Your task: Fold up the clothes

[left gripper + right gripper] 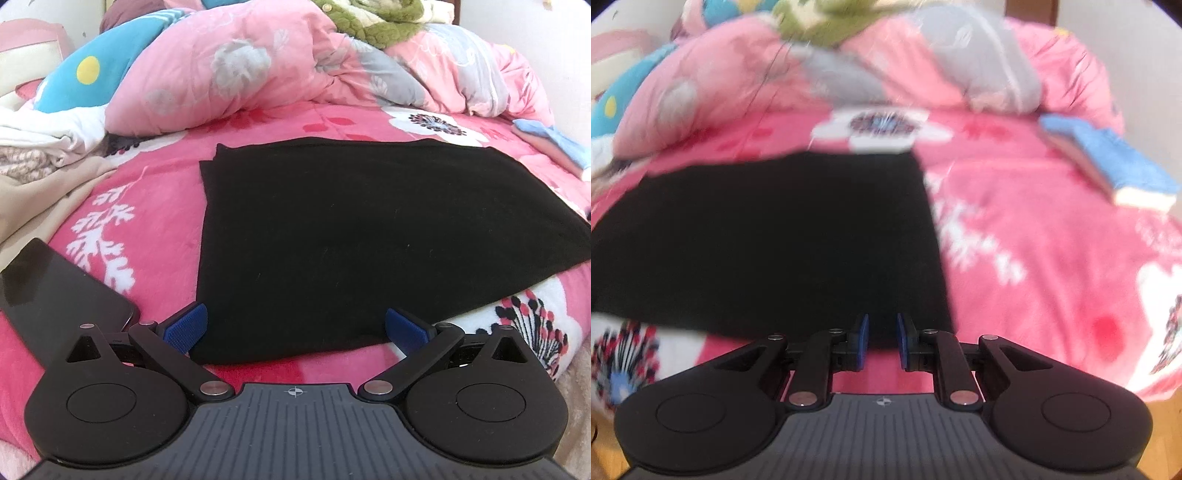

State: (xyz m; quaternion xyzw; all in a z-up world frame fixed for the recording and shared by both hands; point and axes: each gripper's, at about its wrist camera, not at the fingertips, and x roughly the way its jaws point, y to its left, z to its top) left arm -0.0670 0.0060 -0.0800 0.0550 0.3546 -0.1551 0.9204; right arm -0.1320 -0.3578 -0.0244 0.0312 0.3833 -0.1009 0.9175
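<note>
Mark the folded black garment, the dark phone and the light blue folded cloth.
Folded black garment (351, 229): left wrist view, centre of its top layer.
Dark phone (55, 295): left wrist view, middle of its screen.
Light blue folded cloth (1123, 162): right wrist view, its top surface.

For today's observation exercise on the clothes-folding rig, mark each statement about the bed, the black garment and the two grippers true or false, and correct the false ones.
1. The black garment lies flat on the pink floral blanket. True.
2. The left gripper is shut on the garment. False: its jaws are spread wide, holding nothing.
3. A dark phone lies left of the garment. True.
4. The right gripper holds the folded blue cloth. False: that cloth lies far off to the right; the gripper sits at the garment's near edge with a narrow gap between its jaws.
5. The garment is white. False: black.
</note>
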